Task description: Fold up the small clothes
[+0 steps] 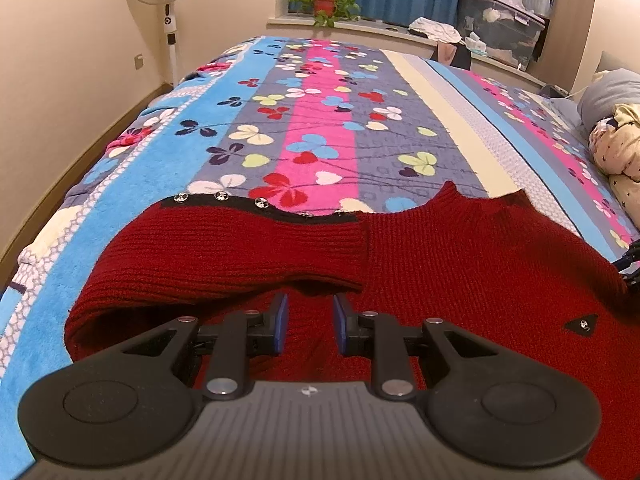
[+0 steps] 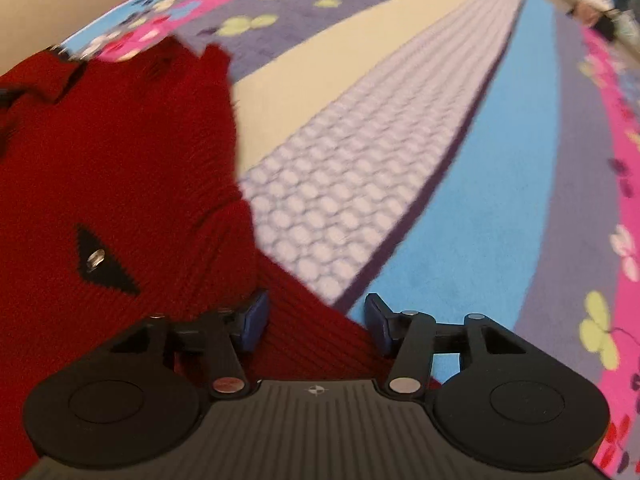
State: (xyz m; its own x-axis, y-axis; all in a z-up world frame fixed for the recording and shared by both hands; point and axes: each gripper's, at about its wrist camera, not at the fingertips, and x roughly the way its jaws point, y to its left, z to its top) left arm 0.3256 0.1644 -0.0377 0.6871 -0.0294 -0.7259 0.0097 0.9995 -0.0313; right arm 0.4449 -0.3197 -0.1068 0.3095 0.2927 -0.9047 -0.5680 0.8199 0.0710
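A small dark red knit sweater (image 1: 460,248) lies flat on the flowered bedspread (image 1: 320,120). Its left sleeve (image 1: 240,248), with black trim and silver studs, is folded across the body. My left gripper (image 1: 308,320) is open and empty, low over the sweater just below that folded sleeve. In the right wrist view the sweater (image 2: 112,152) fills the left side, with a black triangle patch and stud (image 2: 102,260). My right gripper (image 2: 316,320) is open, its jaws standing on either side of the sweater's ribbed right sleeve (image 2: 308,332). This view is motion-blurred.
The bed runs away from me with a bundle of star-print bedding (image 1: 616,148) at the right edge. A standing fan (image 1: 166,12), a potted plant (image 1: 324,0) on the window sill and a plastic storage box (image 1: 500,28) stand beyond the bed.
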